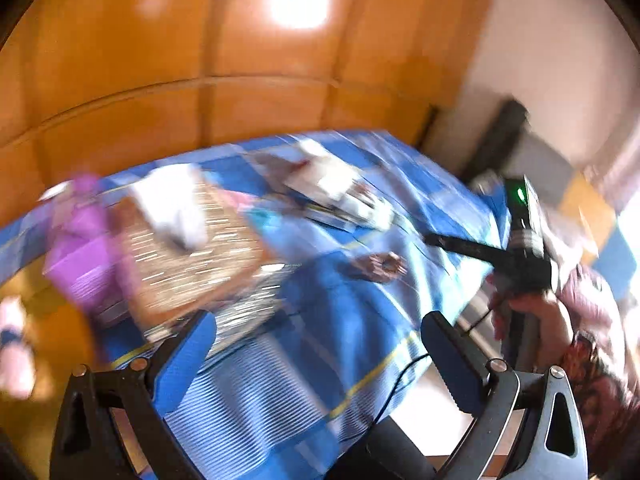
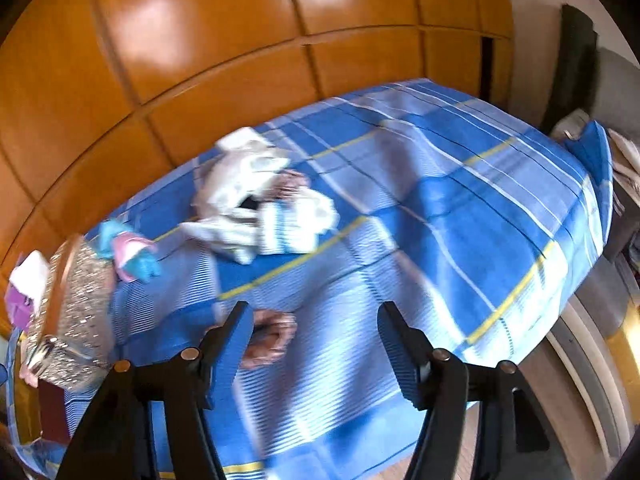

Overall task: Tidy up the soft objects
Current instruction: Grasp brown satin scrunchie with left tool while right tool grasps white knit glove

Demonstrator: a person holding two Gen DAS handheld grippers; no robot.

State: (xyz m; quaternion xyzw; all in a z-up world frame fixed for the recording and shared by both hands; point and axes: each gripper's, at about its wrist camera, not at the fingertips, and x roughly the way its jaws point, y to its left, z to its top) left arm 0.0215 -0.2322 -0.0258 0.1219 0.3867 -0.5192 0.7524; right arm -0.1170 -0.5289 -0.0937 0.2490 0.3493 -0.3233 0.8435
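- Bedspread, blue plaid, covering the bed.
- Cloth pile, white, far centre.
- Basket, glittery, far left.
- Scrunchie, brownish, near left tool; wide, empty.
- Right tool: wide, empty.

You saw a blue, white and yellow plaid bedcover, orange wood panels at twelve o'clock, a glittery silver basket at nine

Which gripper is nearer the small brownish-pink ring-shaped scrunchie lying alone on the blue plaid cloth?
Right. The right gripper hovers with the scrunchie beside its left finger; the left gripper sits well back from it.
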